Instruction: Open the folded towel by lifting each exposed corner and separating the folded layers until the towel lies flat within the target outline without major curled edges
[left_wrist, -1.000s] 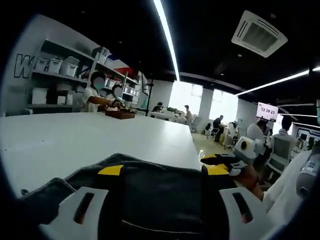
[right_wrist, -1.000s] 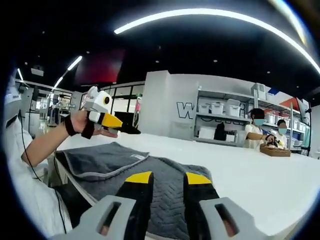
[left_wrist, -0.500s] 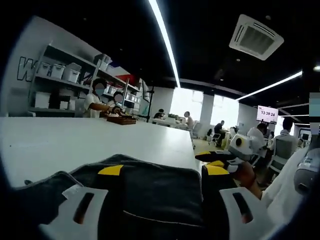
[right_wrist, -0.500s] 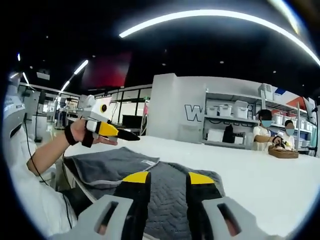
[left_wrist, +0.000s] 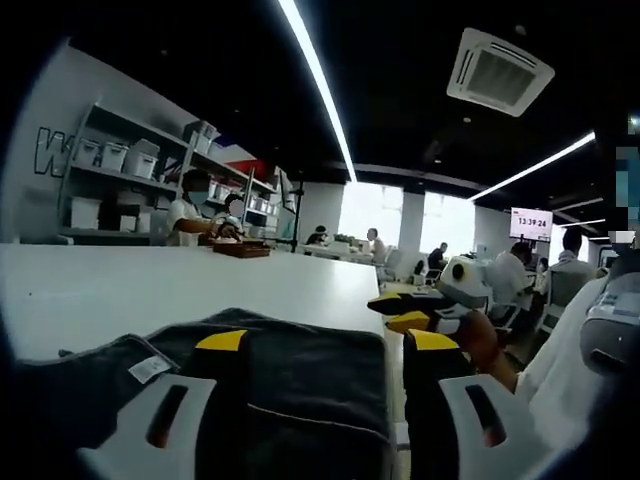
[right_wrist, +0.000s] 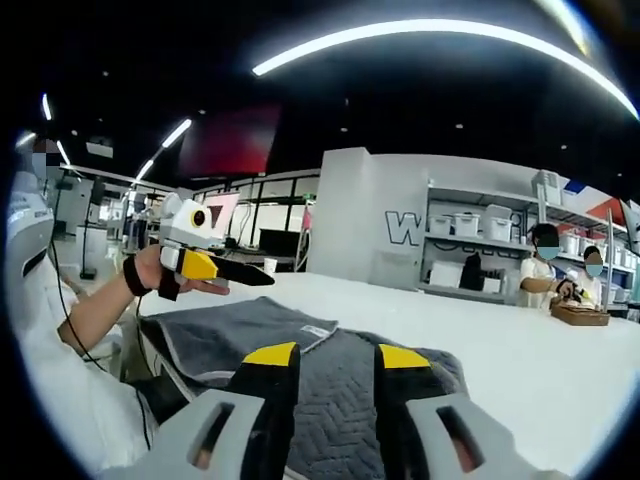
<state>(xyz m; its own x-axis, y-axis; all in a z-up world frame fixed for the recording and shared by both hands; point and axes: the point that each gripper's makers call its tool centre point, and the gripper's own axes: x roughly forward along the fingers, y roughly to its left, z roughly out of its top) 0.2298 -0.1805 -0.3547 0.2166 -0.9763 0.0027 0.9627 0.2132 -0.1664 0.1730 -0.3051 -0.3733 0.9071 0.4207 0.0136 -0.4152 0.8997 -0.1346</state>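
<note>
Towel (right_wrist: 330, 385) folded on table (right_wrist: 520, 360) | left gripper (left_wrist: 325, 345) jaws spread | right gripper (right_wrist: 335, 355) jaws parted, empty

Left hand-held gripper (left_wrist: 325, 345) over a dark towel (left_wrist: 300, 375) on a white table (left_wrist: 130, 290).

Its two yellow-tipped jaws stand wide apart, low above the folded towel, with nothing between them. A small white label (left_wrist: 150, 368) sits on the towel's left flap, and a pale stitched seam runs across the cloth between the jaws. To the right the other hand-held gripper (left_wrist: 400, 312) comes in (held in a hand (left_wrist: 480, 345), its jaws apart), near the towel's far right corner. Shelves (left_wrist: 110, 185) with white boxes line the wall at left.
</note>
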